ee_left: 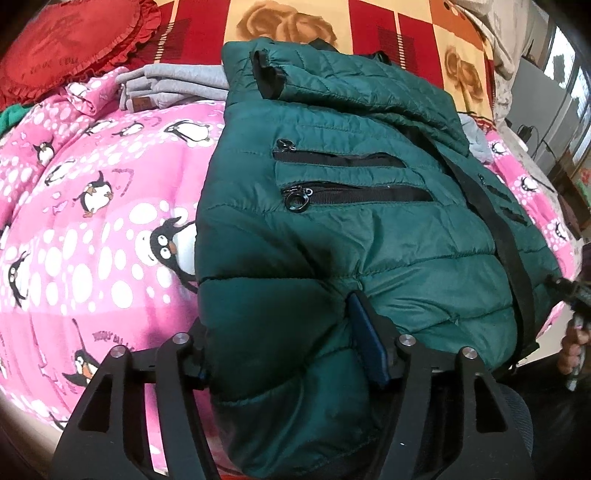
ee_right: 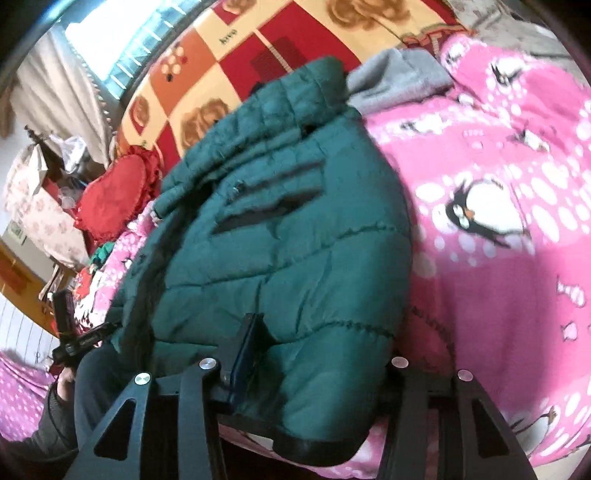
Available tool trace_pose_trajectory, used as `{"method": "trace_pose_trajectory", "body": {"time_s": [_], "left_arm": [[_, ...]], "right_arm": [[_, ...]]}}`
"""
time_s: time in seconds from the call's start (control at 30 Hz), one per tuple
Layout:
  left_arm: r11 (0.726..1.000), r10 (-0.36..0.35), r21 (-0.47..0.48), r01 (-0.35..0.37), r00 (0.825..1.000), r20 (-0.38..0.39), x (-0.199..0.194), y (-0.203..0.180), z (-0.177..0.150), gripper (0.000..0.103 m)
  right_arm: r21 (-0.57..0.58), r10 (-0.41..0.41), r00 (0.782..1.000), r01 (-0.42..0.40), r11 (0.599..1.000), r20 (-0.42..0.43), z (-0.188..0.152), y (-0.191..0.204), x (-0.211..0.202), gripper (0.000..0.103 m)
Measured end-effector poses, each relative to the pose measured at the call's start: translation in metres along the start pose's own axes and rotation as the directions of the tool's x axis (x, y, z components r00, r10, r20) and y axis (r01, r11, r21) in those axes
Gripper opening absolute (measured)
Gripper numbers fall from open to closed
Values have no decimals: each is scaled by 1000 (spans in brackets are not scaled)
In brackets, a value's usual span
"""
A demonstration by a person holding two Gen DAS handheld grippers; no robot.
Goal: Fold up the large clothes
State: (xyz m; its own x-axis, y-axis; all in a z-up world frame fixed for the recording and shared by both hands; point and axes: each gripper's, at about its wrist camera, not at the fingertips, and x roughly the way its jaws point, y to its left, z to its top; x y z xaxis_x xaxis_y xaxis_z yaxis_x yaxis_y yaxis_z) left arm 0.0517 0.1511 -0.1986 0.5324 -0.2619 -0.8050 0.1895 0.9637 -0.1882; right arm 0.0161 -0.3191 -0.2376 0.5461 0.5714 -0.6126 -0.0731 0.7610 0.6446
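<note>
A dark green quilted puffer jacket (ee_left: 351, 229) lies partly folded on a pink penguin blanket (ee_left: 92, 221), with two black zip pockets facing up and a sleeve cuff (ee_left: 267, 74) folded over its far end. My left gripper (ee_left: 284, 328) has its jaws around the jacket's near left corner; the right finger (ee_left: 369, 339) shows, the left is hidden under fabric. In the right wrist view the jacket (ee_right: 277, 240) fills the middle, and my right gripper (ee_right: 321, 350) holds its near hem, left finger (ee_right: 245, 350) visible, right finger hidden behind the fabric.
Folded grey clothes (ee_left: 173, 88) sit beyond the jacket on the blanket (ee_right: 498, 221). A red frilled heart cushion (ee_left: 70, 40) lies at the far left, also in the right wrist view (ee_right: 114, 192). A red and yellow checked cover (ee_left: 369, 26) runs behind.
</note>
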Motion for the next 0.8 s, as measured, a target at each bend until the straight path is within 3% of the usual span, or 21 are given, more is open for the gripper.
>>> {"method": "trace_pose_trajectory", "body": {"time_s": [0.27, 0.33, 0.4, 0.47, 0.63, 0.7, 0.8], "left_arm": [[996, -78, -48, 80, 996, 49, -2, 12, 3, 66], [993, -86, -80, 90, 995, 50, -2, 15, 4, 57], [993, -79, -85, 84, 995, 59, -6, 15, 6, 42], [994, -68, -79, 74, 995, 73, -10, 13, 6, 35], [998, -38, -43, 40, 998, 52, -5, 8, 8, 37], [998, -46, -34, 47, 999, 24, 1, 9, 12, 47], [999, -40, -13, 40, 999, 26, 4, 4, 14, 47]], "right_arm": [[-20, 14, 1000, -14, 1000, 1, -2, 1, 1, 48], [-26, 8, 1000, -8, 1000, 5, -2, 3, 0, 45], [-45, -1, 1000, 1, 999, 18, -1, 8, -3, 38], [-63, -29, 999, 31, 998, 24, 1, 17, -2, 33], [-83, -136, 990, 137, 987, 26, -2, 30, 13, 33], [-72, -131, 991, 133, 988, 41, -5, 27, 12, 34], [-71, -104, 993, 107, 992, 49, -5, 22, 8, 33]]}}
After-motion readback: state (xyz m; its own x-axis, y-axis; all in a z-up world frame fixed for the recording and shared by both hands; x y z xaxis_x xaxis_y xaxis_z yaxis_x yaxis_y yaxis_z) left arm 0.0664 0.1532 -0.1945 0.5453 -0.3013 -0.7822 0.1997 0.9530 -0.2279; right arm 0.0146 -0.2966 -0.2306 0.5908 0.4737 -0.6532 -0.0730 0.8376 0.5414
